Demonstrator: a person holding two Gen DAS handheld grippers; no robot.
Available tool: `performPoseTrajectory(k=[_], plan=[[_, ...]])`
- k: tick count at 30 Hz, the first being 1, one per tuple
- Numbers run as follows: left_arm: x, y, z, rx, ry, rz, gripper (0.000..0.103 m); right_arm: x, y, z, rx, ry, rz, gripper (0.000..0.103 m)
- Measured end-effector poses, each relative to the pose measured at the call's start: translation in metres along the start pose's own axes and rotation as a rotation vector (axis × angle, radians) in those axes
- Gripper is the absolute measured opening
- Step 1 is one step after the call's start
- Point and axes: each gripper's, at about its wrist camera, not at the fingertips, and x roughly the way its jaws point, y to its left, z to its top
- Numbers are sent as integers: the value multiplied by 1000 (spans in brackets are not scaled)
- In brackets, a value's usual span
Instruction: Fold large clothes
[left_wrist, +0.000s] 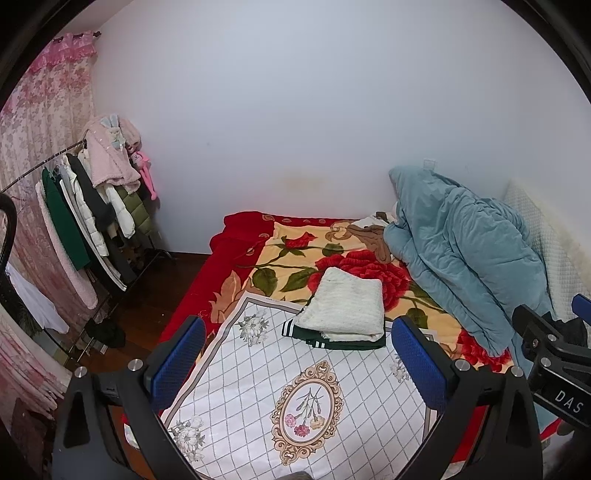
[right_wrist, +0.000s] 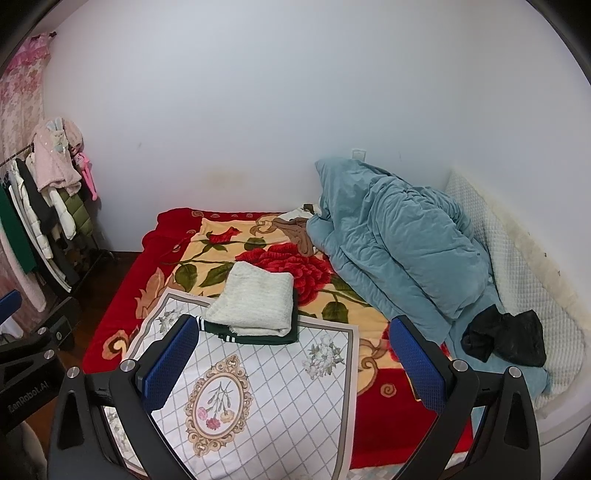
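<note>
Two folded garments sit stacked on the bed: a white knit sweater (left_wrist: 345, 306) lies on top of a dark green garment (left_wrist: 325, 338) with white stripes at its edge. The stack rests at the far edge of a white diamond-patterned cloth (left_wrist: 258, 373), which carries an oval floral medallion and is spread over a red floral blanket (left_wrist: 295, 254). In the right wrist view the same stack lies left of centre, the sweater (right_wrist: 255, 299) covering most of the green garment (right_wrist: 258, 336).

Both claws are released, their blue-padded fingers spread wide and gripping nothing. The left gripper (left_wrist: 299, 365) hangs above the near part of the patterned cloth, well apart from the stack. The right gripper (right_wrist: 291, 365) hovers over the cloth and the red blanket, also clear of the clothes; part of it shows at the right edge of the left wrist view.

To the right, a crumpled blue quilt (right_wrist: 399, 243) is heaped against the wall, with a black item (right_wrist: 506, 338) lying at its near end beside a white quilted pad (right_wrist: 524, 280). A brown garment (left_wrist: 373, 236) peeks out at the quilt's far left edge. On the far left stands a clothes rack (left_wrist: 92, 206) full of hanging coats, next to a pink floral curtain (left_wrist: 44, 122).
</note>
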Motion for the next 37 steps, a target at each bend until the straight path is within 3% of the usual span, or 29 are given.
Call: performPoseTrajectory(k=[37], plan=[[-2,7,-4,-10,11,11,103,6,2,0,-20,-2,12,103]])
